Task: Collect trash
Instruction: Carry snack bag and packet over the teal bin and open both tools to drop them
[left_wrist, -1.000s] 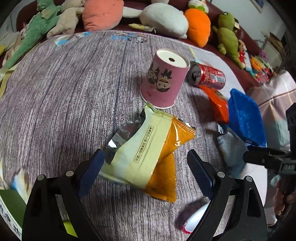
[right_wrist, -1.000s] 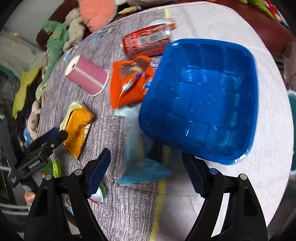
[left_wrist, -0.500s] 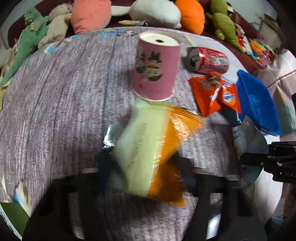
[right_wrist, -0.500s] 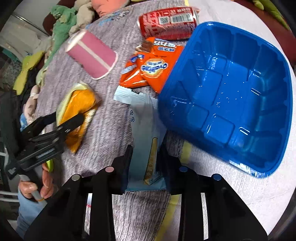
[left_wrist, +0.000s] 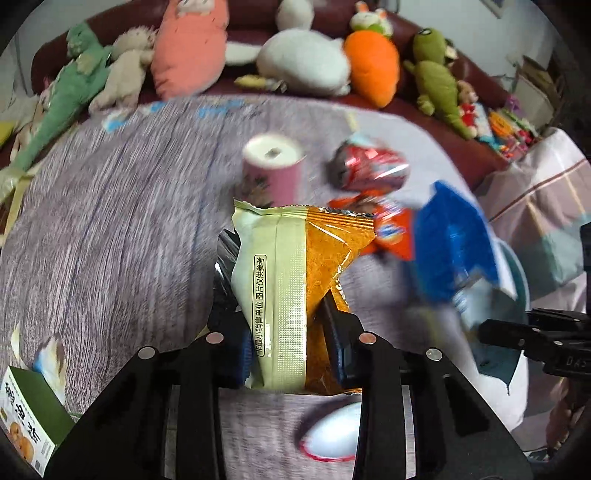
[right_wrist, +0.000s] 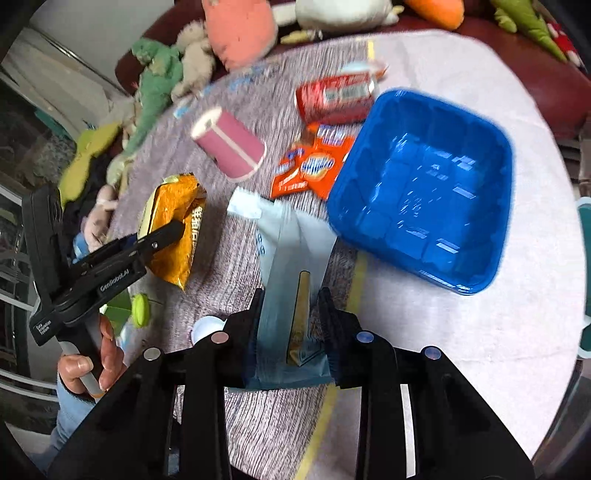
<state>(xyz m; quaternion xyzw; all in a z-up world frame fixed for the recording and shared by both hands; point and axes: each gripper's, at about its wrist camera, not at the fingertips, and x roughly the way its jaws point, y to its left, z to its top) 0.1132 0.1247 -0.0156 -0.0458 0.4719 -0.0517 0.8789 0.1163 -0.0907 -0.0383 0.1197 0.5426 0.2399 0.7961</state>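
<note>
Even, soft indoor light, no hard shadows. Heavy fisheye bending and dark vignette at edges. Motion blur smears the desk (left_wrist: 110, 229) and blue tray (right_wrist: 495, 258); held yellow wrapper (left_wrist: 288, 280) stays sharp. Faint glare on tray.

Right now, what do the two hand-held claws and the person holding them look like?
Both are black plastic. The left claw and right claw have blue pads and round silver bolts on their linkages. From the right camera, the left tool's body carries white lettering and a pale handle; the person wears a blue sleeve.
</note>
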